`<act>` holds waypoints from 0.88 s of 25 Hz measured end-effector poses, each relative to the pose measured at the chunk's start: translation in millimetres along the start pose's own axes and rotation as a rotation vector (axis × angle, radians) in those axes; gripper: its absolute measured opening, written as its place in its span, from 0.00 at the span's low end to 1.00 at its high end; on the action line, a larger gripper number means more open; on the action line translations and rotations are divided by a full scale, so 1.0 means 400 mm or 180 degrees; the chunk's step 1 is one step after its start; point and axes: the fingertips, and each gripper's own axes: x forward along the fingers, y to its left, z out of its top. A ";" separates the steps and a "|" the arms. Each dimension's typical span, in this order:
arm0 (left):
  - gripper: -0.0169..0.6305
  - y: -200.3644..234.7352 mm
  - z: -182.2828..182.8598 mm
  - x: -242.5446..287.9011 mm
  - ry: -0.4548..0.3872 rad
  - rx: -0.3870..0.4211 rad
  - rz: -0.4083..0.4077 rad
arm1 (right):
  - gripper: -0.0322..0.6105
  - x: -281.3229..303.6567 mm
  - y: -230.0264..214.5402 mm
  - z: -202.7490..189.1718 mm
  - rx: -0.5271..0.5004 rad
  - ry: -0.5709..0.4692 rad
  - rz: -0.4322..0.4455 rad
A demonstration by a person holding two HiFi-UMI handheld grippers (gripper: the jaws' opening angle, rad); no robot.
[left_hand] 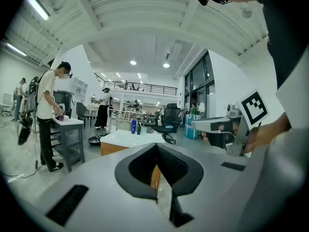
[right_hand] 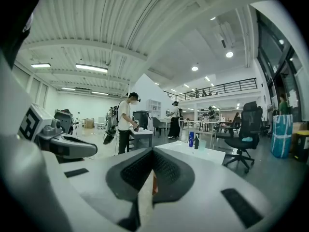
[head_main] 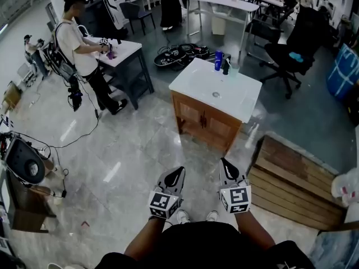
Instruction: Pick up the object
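- My left tongs point(head_main: 171, 178) are closed, tips together, with nothing between them; through the gap behind the tips I see only the counter's wooden front.
- My right tongs point(head_main: 229, 170) are likewise closed and empty.
- Both sit side by side, low in front of me over the bare floor point(head_main: 140, 150), pointing toward the counter point(head_main: 196, 83).
- The counter is well apart from both tongs. Near its far edge stand a blue bottle point(head_main: 218, 60), a dark bottle point(head_main: 226, 66) just beside it, and what looks like a clear cup point(head_main: 234, 69).
- I judge the task has not really started: this is the approach, before any reach.
- Next, I need to get close to the counter, choose a pair of tongs, open it and line it up around the chosen thing.
- I cannot tell which of the three is the object meant.
- All three are small and far off in every view, so I cannot make out their shape or labels, or whether the bottles touch.
- The counter's far side is hidden from here.
- A person point(head_main: 78, 43) works at another table off to the left, and boards point(head_main: 291, 184) lie on the floor to the right.
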 end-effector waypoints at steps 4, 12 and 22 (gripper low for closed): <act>0.05 0.003 0.005 0.002 0.0002 -0.0001 0.0004 | 0.08 0.001 -0.004 0.011 0.0050 -0.0058 -0.0001; 0.05 0.006 0.012 0.010 -0.0012 -0.0009 -0.0016 | 0.08 0.007 -0.008 0.019 0.0077 -0.0073 -0.0023; 0.05 0.039 0.009 0.002 -0.0018 -0.0027 -0.0025 | 0.08 0.024 0.022 0.024 0.0073 -0.0075 -0.0015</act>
